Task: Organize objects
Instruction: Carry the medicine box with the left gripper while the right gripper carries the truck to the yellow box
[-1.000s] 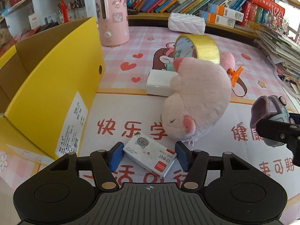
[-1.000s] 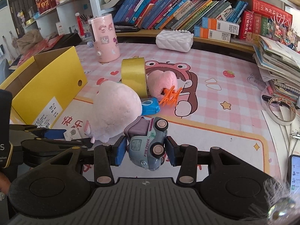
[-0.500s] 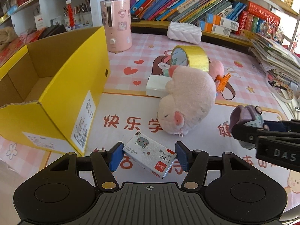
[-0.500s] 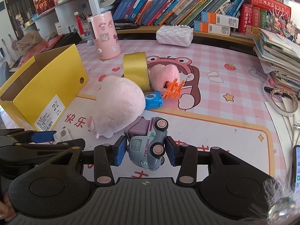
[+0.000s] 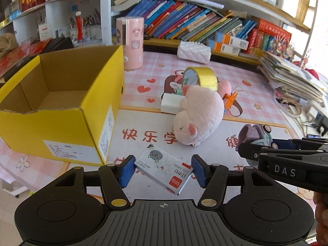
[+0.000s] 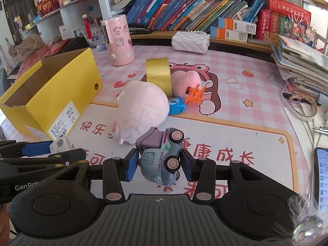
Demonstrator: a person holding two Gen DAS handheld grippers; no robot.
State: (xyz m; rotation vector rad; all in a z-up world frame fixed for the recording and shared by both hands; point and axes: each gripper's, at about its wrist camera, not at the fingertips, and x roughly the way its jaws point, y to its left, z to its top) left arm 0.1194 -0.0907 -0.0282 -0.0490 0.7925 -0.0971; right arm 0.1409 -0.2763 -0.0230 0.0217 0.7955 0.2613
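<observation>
- Left wrist view: left gripper (image 5: 163, 171) pinches staple box (image 5: 164, 169) diagonally by its ends, lifted clear of the mat beside the empty yellow carton (image 5: 61, 123), probably its destination.
- Right wrist view: right gripper (image 6: 158, 164) clamps toy truck (image 6: 161, 157) by its sides, tilted nose-down, clear of the pink plush (image 6: 141, 106).

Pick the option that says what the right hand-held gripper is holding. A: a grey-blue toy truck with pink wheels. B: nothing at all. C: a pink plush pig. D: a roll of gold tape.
A: the right hand-held gripper has its blue pads closed on the grey-blue toy truck with pink wheels, lifted above the printed pink mat.
</observation>
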